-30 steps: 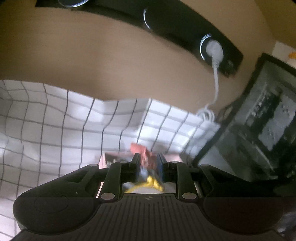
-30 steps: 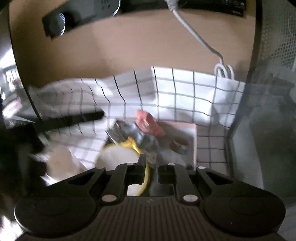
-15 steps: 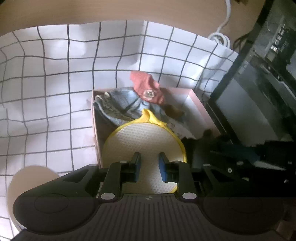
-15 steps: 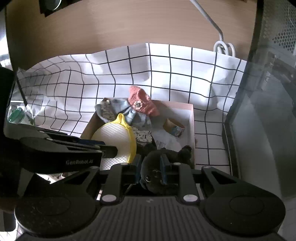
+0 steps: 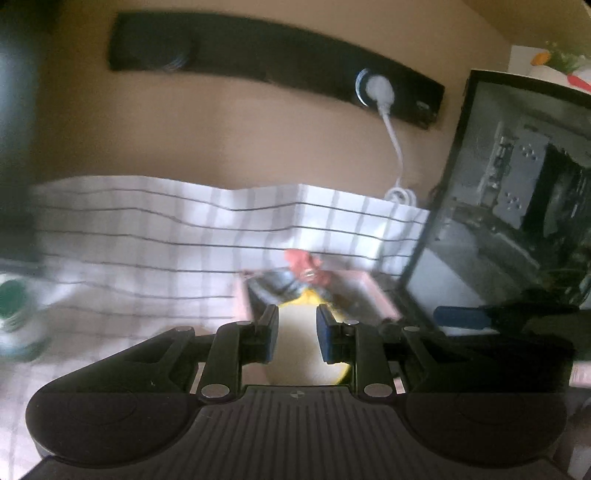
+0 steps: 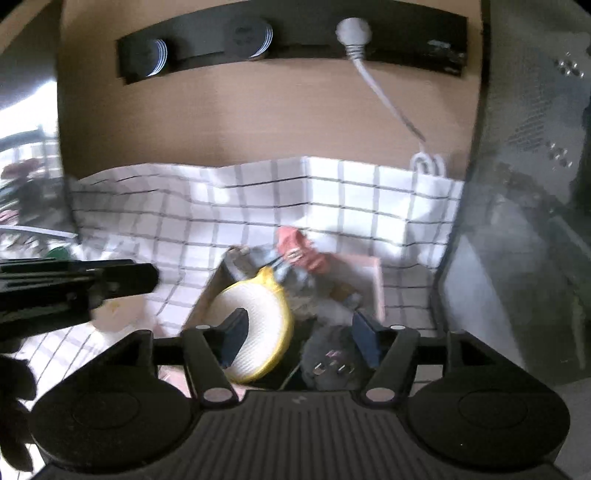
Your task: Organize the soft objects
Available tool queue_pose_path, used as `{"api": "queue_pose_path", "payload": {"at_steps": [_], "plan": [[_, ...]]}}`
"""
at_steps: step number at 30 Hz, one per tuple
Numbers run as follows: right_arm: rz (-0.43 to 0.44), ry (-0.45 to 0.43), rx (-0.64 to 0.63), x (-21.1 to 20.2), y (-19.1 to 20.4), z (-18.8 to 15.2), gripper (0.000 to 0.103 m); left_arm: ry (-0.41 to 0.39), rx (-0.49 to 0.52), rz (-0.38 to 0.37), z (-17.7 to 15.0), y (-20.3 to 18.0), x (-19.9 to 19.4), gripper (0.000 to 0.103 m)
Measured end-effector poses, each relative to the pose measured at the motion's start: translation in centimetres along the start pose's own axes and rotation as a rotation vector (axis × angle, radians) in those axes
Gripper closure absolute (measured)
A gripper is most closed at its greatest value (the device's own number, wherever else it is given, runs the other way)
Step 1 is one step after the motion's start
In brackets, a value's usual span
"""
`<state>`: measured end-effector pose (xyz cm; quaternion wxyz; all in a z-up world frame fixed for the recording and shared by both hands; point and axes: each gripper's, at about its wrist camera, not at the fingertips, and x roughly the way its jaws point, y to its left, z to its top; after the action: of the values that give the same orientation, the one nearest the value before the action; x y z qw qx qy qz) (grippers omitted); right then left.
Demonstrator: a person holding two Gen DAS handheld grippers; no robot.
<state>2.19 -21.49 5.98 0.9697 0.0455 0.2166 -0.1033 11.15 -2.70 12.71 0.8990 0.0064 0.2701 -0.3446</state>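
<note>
A pink box (image 6: 376,284) is seen on the tabletop, which is covered by a white checked cloth (image 6: 236,206). Inside the box a yellow-rimmed round pad (image 6: 255,314) leans against the left wall, with a bluish grey garment (image 6: 258,258) behind it and a red fabric piece (image 6: 299,247) at the back edge. A dark plush toy (image 6: 328,354) lies in the near part of the box, just right of the pad.

The right tool (image 6: 299,336) is held over the near end of the box; its jaws have just been opening and now stand wide apart, with the plush toy seen between them but not pressed by the pads (released, so far as can be told). The left tool (image 5: 295,332) is held beside the box, its fingers narrowly parted with nothing gripped; only the pale pad is seen through the gap. In the right wrist view the left tool is visible at the left edge.

A black socket strip (image 6: 295,40) with a white plug (image 6: 352,31) is mounted on the wall behind, and a dark computer case (image 5: 517,192) stands to the right
</note>
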Motion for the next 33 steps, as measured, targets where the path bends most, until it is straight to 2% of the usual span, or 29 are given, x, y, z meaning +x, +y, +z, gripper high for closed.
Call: {"api": "queue_pose_path", "payload": {"at_steps": [2, 6, 8, 11, 14, 19, 21, 25, 28, 31, 33], "plan": [[0.068, 0.009, -0.011, -0.3, 0.0, -0.9, 0.039, -0.016, -0.022, 0.109, -2.2, -0.6, -2.1, 0.078], [0.187, 0.035, -0.067, -0.8, 0.6, -3.3, 0.037, -0.023, -0.084, 0.263, -7.5, -1.1, -5.3, 0.078], [0.226, 0.041, -0.097, -0.9, 0.9, -4.7, 0.029, 0.025, -0.123, 0.340, -10.2, -1.2, -6.4, 0.078], [0.286, 0.096, -0.150, -0.1, 1.9, -7.1, 0.029, 0.099, -0.195, 0.426, -13.5, -1.0, -6.7, 0.078], [0.309, 0.150, -0.203, 0.8, 3.0, -9.3, 0.028, 0.132, -0.220, 0.496, -15.7, -1.3, -6.9, 0.078], [0.297, 0.204, -0.279, 2.7, 4.6, -11.4, 0.028, 0.158, -0.252, 0.542, -17.3, -2.0, -6.1, 0.078], [0.305, 0.229, -0.277, 3.2, 4.6, -12.0, 0.028, 0.140, -0.256, 0.562, -17.5, -2.2, -6.0, 0.078], [0.311, 0.200, -0.289, 3.1, 4.8, -12.7, 0.020, 0.122, -0.249, 0.581, -17.7, -2.8, -5.5, 0.076], [0.308, 0.171, -0.295, 3.4, 5.1, -13.1, 0.010, 0.115, -0.231, 0.577, -17.6, -3.3, -4.6, 0.066], [0.273, 0.158, -0.258, 3.8, 4.6, -13.2, 0.000, 0.085, -0.257, 0.599, -17.8, -3.5, -4.4, 0.066], [0.264, 0.142, -0.247, 3.8, 4.2, -13.3, 0.000, 0.069, -0.280, 0.606, -17.8, -3.4, -4.4, 0.066]]}}
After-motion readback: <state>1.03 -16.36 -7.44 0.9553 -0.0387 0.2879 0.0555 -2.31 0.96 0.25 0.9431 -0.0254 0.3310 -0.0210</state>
